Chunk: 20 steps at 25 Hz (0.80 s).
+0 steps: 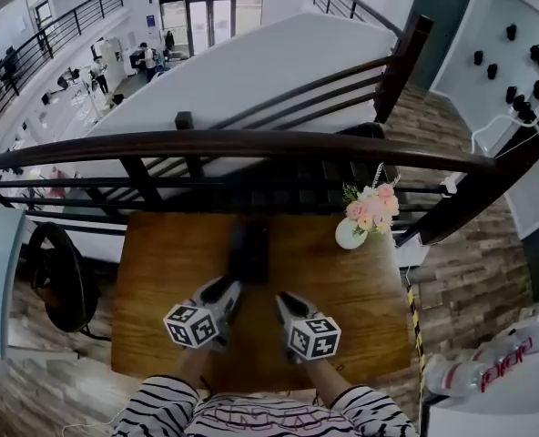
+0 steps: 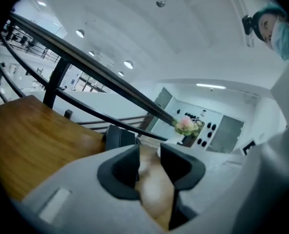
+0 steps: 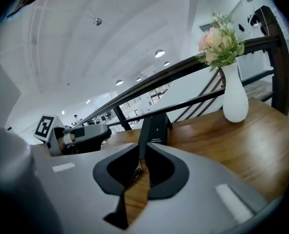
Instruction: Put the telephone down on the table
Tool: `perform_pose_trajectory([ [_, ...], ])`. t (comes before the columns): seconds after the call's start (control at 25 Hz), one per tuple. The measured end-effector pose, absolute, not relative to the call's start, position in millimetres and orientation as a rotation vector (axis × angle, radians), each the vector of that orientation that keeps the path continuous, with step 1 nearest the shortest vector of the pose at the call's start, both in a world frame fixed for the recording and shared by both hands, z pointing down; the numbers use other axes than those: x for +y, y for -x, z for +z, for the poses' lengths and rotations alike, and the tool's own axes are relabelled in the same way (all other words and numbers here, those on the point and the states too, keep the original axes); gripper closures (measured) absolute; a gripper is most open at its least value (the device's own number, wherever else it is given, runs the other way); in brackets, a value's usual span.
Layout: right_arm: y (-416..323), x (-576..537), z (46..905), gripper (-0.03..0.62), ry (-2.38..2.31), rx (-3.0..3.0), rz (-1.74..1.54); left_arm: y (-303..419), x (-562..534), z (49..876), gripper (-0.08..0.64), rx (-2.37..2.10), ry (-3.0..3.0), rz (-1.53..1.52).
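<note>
The telephone [image 1: 249, 248] sits on the table [image 1: 160, 280], mid-width toward the far edge and left of the flower vase [image 1: 351, 233], so the putting-down looks done. Just on its near side, the left gripper [image 1: 222, 291] hangs slightly parted and empty. The right gripper [image 1: 289, 304] is pinched together on nothing, so little seems left to do.

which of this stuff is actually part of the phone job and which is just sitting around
Part of the job: telephone, wooden table, left gripper, right gripper.

Just lying about: vase of flowers on the table's far right corner, dark railing behind the table.
</note>
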State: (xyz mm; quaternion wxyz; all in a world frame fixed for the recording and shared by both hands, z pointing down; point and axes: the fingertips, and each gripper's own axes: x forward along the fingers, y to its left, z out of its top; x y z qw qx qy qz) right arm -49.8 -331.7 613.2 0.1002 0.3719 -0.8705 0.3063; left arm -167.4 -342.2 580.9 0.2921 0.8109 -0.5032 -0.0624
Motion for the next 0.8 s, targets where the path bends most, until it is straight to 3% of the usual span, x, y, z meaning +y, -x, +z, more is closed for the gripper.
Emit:
perform_pose_trajectory([
  [0.24,24,-299,602,0.591,-1.079,-2.598,0.89,143,-299,572,0.475,-1.376,-2.157,-0.179],
  [0.8,-24,-225,582,0.591,-0.982,-2.664,0.831,91,-210,555,0.545,-1.437,-2.174,-0.167],
])
